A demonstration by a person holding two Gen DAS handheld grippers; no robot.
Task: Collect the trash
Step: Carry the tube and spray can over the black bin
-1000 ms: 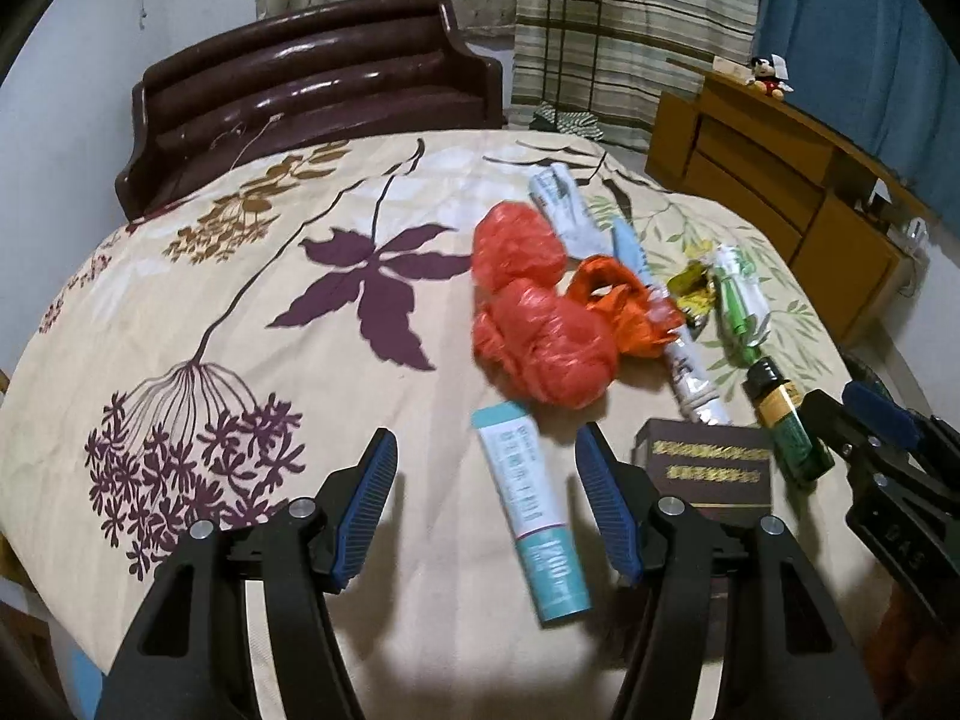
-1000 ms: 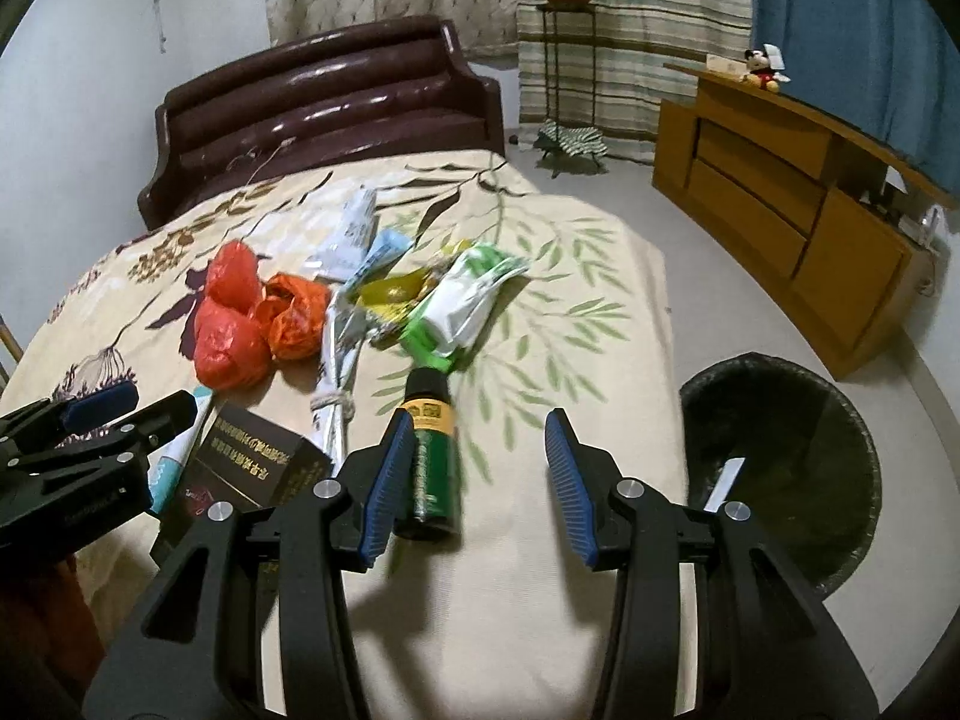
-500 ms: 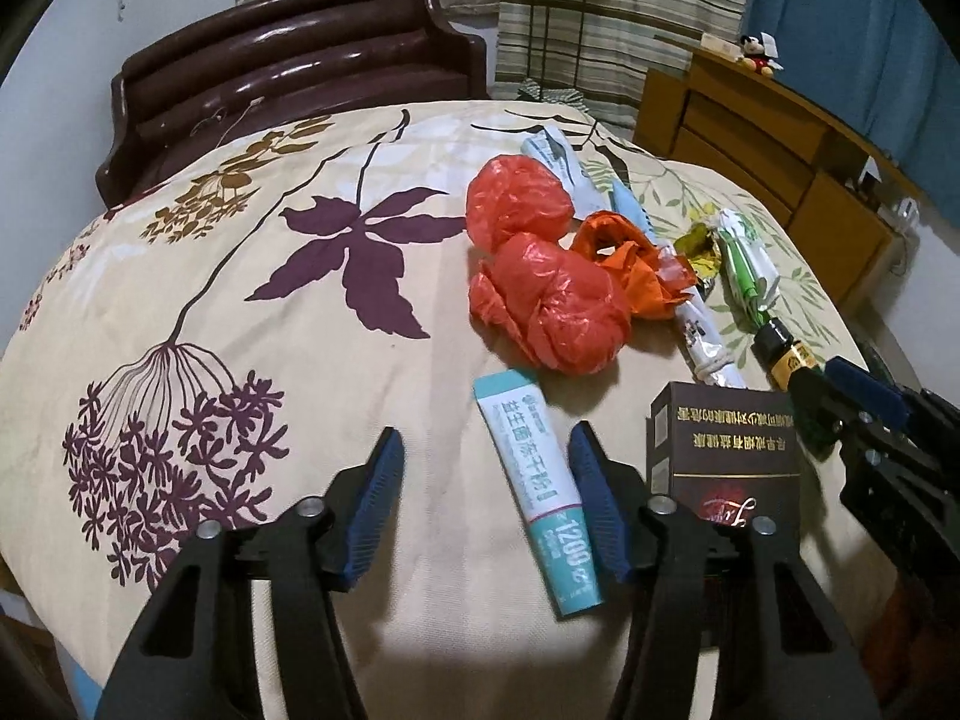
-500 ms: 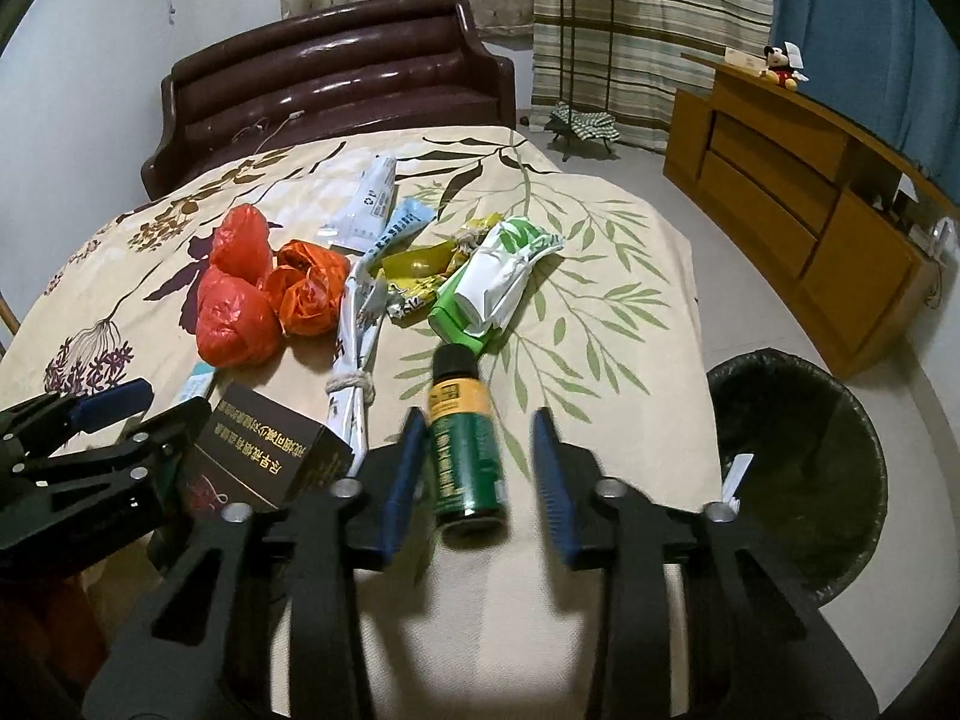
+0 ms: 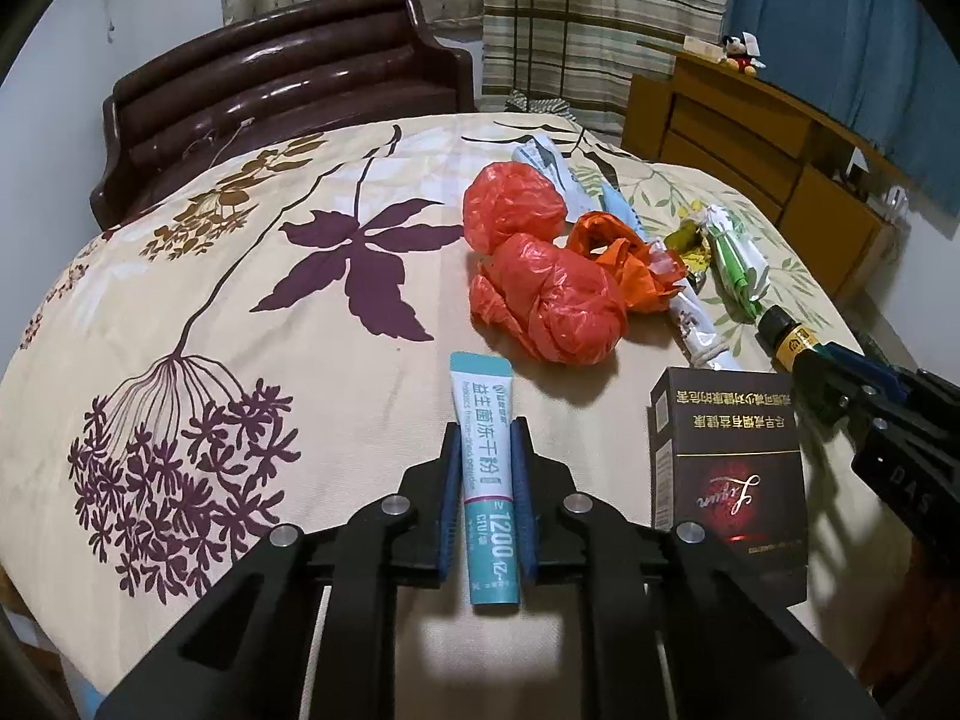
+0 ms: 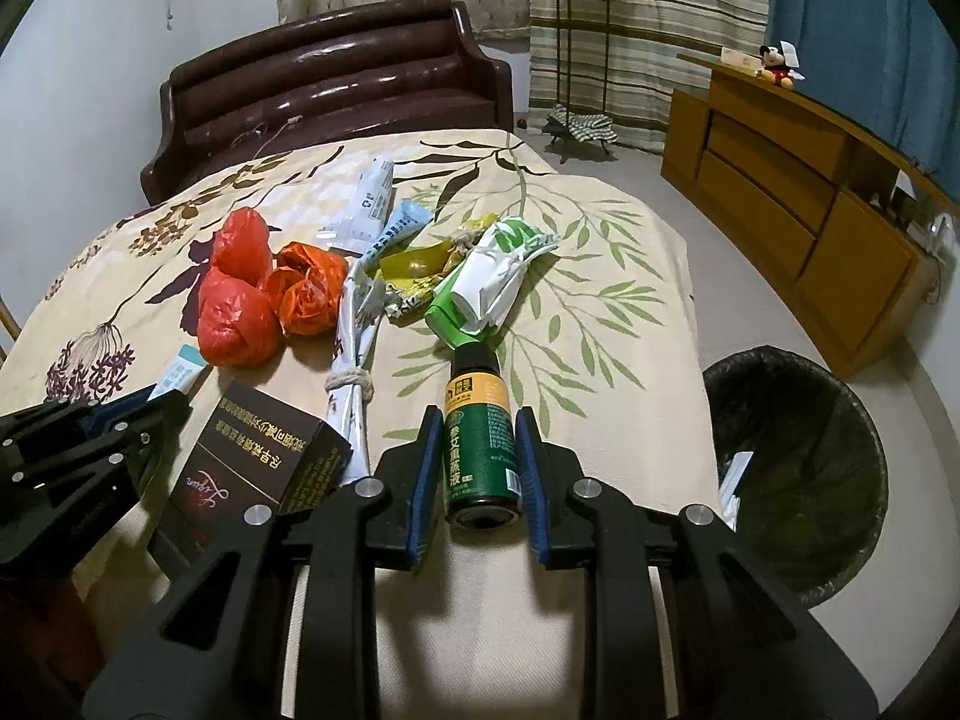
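Left gripper (image 5: 486,495) clamped on teal sachet (image 5: 483,450), right gripper (image 6: 477,468) on green bottle (image 6: 478,438)

A floral-covered bed (image 6: 600,252) with dark headboard (image 6: 336,78) faces a wooden dresser (image 6: 798,192), striped curtains (image 6: 648,18) and a blue drape (image 6: 852,24).

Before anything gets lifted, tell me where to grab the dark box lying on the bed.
Grip the dark box across its two long narrow sides, coming down from above. It lies flat on the bedspread with its broad face up, so only those sides offer parallel faces. Both tongs are busy now, so free one first.
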